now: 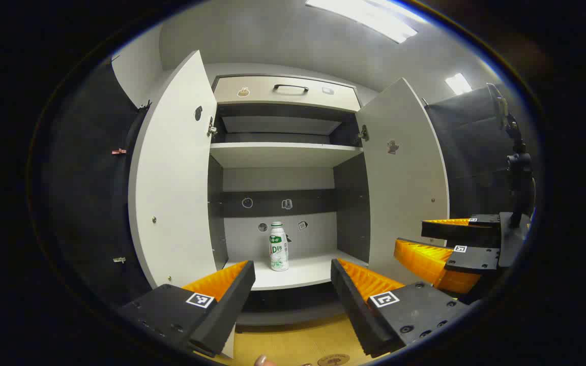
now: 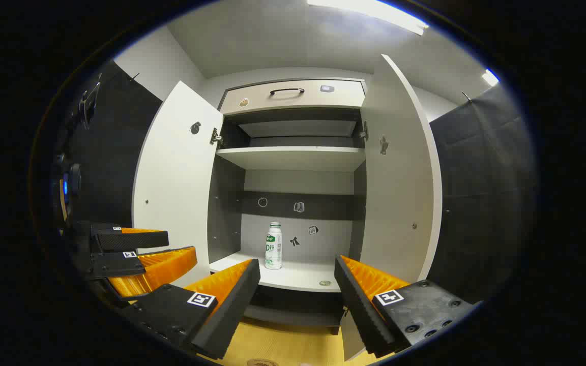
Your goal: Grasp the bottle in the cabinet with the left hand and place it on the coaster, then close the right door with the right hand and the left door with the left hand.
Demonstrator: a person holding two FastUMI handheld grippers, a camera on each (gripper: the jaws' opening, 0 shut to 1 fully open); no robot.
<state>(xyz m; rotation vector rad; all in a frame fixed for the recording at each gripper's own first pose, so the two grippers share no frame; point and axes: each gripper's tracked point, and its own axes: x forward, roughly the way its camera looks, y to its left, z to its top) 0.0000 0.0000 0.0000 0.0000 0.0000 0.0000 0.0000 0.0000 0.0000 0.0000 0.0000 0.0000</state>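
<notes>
A white bottle (image 1: 279, 247) with a green label and white cap stands upright on the cabinet's lower shelf (image 1: 308, 272), near the back wall. In the right gripper view the bottle (image 2: 273, 246) looks the same. Both cabinet doors are swung wide: the left door (image 1: 171, 178) and the right door (image 1: 405, 173). My left gripper (image 1: 292, 264) is open, in front of the cabinet and well short of the bottle. My right gripper (image 2: 297, 260) is open too, with nothing between its fingers. A round coaster (image 1: 333, 360) lies on the wooden table at the bottom edge.
Above the lower shelf are an upper shelf (image 1: 283, 152) and a drawer with a black handle (image 1: 290, 89). A small round disc (image 2: 325, 283) lies on the lower shelf's front right. A camera stand (image 1: 519, 168) rises at the far right. Black cloth walls flank the cabinet.
</notes>
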